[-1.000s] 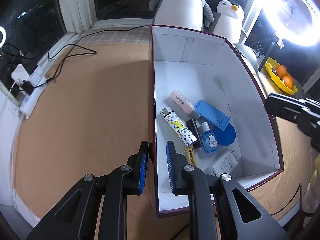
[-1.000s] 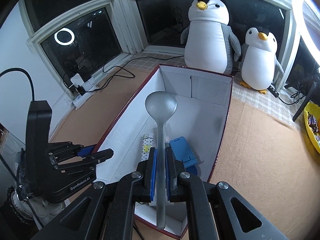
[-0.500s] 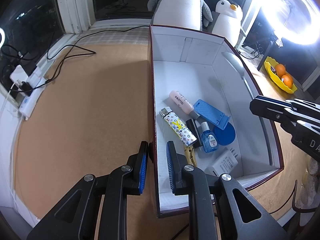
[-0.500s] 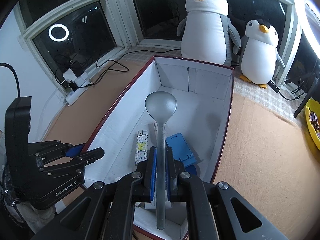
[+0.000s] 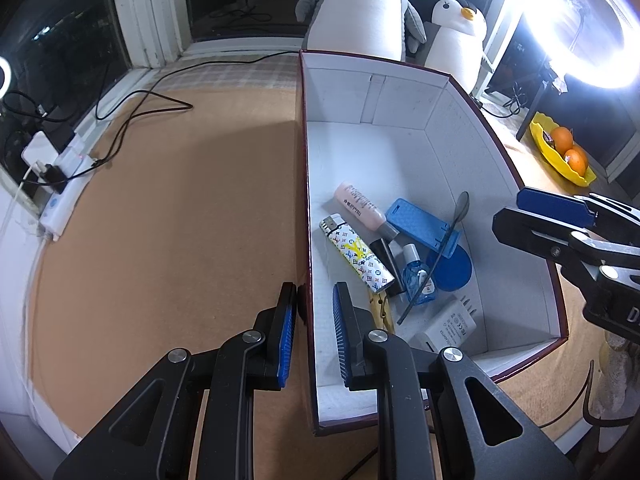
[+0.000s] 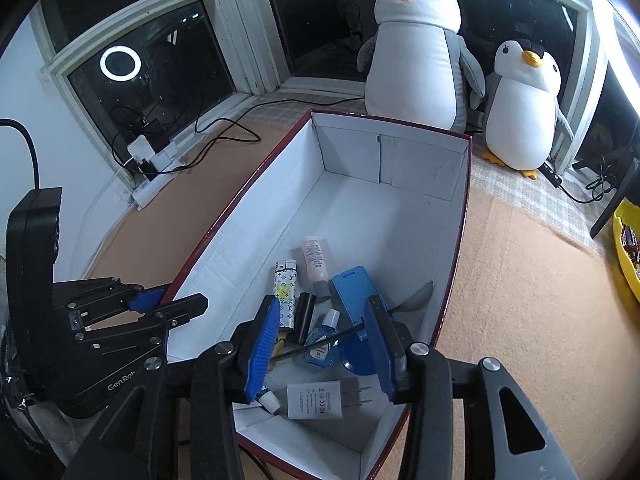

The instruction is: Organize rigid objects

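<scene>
From the left wrist, our left gripper (image 5: pixel 314 312) is clamped on the box (image 5: pixel 520 184) wall; slipping would shift the box.

From the right wrist, our right gripper (image 6: pixel 322 340) is opening, empty; the spoon (image 6: pixel 414 302) lies propped on clutter inside and may slide.

One box (image 6: pixel 454 240), one spoon (image 5: pixel 434 260), two penguins (image 6: pixel 416 52) (plush toys).

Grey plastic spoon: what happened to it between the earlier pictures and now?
The right gripper let go of the grey plastic spoon; its jaws are opening, and the spoon now lies in the white cardboard box across the items. The left gripper stays clamped on the box wall.
</scene>
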{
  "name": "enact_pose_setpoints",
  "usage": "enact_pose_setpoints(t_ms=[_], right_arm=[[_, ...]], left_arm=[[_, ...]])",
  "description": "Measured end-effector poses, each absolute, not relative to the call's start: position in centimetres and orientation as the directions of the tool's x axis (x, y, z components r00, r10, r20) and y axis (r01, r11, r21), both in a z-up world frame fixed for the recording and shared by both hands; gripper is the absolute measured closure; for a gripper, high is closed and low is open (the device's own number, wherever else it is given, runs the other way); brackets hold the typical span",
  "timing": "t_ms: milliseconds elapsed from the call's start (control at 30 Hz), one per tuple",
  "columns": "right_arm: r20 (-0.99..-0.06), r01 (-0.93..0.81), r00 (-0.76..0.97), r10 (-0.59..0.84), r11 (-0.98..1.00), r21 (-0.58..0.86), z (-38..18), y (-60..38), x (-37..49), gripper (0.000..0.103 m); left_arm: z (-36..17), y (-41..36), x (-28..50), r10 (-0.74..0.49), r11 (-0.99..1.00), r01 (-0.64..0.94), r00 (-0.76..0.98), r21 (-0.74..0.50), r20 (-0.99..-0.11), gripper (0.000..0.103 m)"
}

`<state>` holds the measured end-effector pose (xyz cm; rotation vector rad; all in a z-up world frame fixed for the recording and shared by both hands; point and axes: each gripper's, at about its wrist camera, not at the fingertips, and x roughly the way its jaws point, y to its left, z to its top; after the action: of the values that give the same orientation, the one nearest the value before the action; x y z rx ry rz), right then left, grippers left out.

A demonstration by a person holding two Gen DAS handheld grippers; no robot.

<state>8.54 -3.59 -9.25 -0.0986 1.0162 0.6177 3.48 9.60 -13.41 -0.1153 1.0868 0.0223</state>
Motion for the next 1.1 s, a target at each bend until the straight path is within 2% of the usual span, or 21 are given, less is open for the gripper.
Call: enact_pose_setpoints(t_ms=[233, 300, 567, 700, 767, 833, 967, 1033, 1100], right_arm=[[-0.805, -0.507, 0.392, 0.445, 0.835, 0.215, -8.6, -4.9, 8.2, 0.046], [-0.799, -0.497, 0.401, 0.449, 0.839, 0.221, -8.3, -5.4, 8.1, 0.042], [-0.789, -0.468, 0.45, 0.419, 0.863, 0.191, -7.6, -7.3, 7.3, 0.036], [-0.785, -0.443, 0.455, 0.42, 0.872, 0.21, -7.4, -8.6, 7.2, 0.035], [-0.783, -0.431, 0.459, 0.42, 0.876, 0.217, -7.3, -9.2, 7.2, 0.035], [-0.78, -0.421, 0.464, 0.419, 0.879, 0.222, -7.1, -9.8, 7.1, 0.034], [-0.778, -0.4, 0.471, 0.416, 0.887, 0.232, -6.9, -10.8, 6.9, 0.032], [-0.776, -0.39, 0.476, 0.415, 0.89, 0.236, -6.7, -11.2, 6.8, 0.03], [-0.775, -0.384, 0.478, 0.414, 0.892, 0.24, -6.6, -11.5, 6.6, 0.029]], left_arm=[[-12.9, 9.5, 3.5, -0.03, 0.995, -0.07, 0.476, -0.072, -0.879, 0.087], [-12.8, 9.5, 3.5, -0.031, 0.995, -0.069, 0.478, -0.072, -0.878, 0.084], [-11.7, 9.0, 3.5, -0.012, 0.997, -0.062, 0.503, -0.05, -0.864, 0.084], [-11.0, 8.5, 3.4, -0.012, 0.998, -0.051, 0.516, -0.045, -0.856, 0.075], [-10.6, 8.0, 3.2, -0.012, 0.998, -0.041, 0.525, -0.04, -0.851, 0.067], [-10.2, 7.5, 3.1, -0.014, 0.999, -0.031, 0.536, -0.037, -0.844, 0.055], [-9.5, 6.4, 2.8, -0.017, 1.0, -0.011, 0.552, -0.028, -0.834, 0.048], [-9.2, 6.0, 2.7, -0.021, 1.0, -0.003, 0.558, -0.028, -0.83, 0.04], [-8.9, 5.7, 2.5, -0.017, 1.0, 0.0, 0.563, -0.02, -0.826, 0.039]])
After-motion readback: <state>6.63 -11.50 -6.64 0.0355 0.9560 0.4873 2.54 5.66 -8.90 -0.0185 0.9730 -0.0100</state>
